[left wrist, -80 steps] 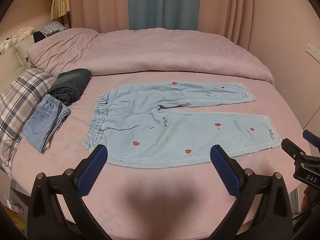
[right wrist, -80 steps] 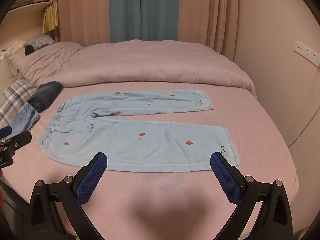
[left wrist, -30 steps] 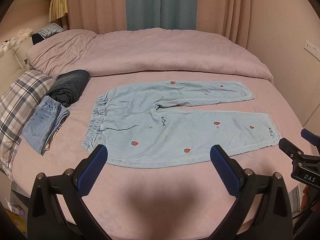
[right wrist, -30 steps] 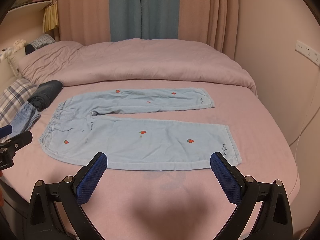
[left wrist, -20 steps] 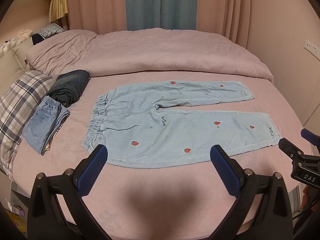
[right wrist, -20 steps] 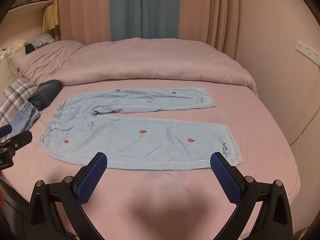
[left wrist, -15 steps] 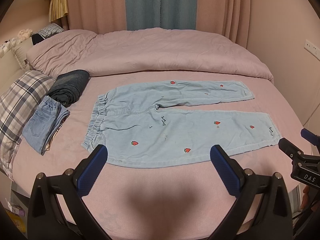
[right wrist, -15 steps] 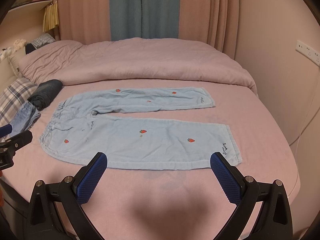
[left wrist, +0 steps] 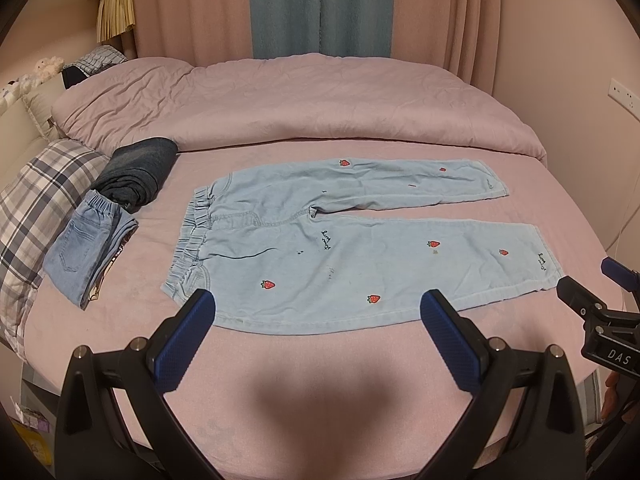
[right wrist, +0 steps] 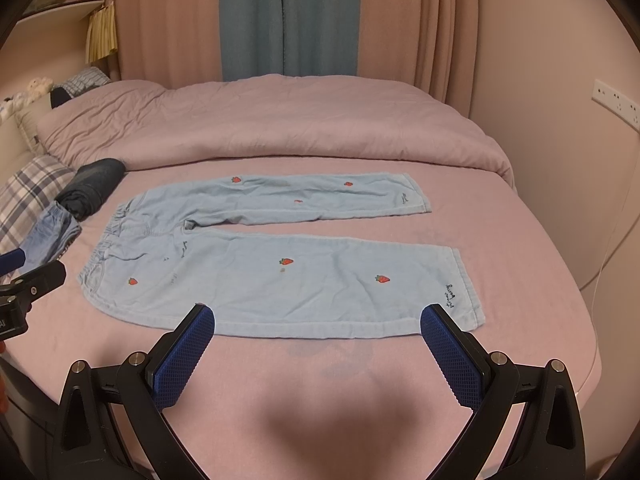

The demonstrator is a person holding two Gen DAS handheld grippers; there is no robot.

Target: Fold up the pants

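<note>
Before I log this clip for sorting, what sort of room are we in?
Most likely a home bedroom: the strawberry pants lie flat on a bed with a pink duvet, a plaid pillow sits at its left side, and curtains hang behind.

A dark rolled garment point(left wrist: 136, 174) lies beside folded jeans point(left wrist: 86, 248) and a plaid pillow point(left wrist: 38, 200) on the pink bed point(left wrist: 320, 360).

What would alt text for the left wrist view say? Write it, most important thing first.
Light blue strawberry-print pants lie flat and unfolded on a pink bed, waistband to the left. The open left gripper hovers at their near edge; folded jeans and a rolled dark garment sit left.
</note>
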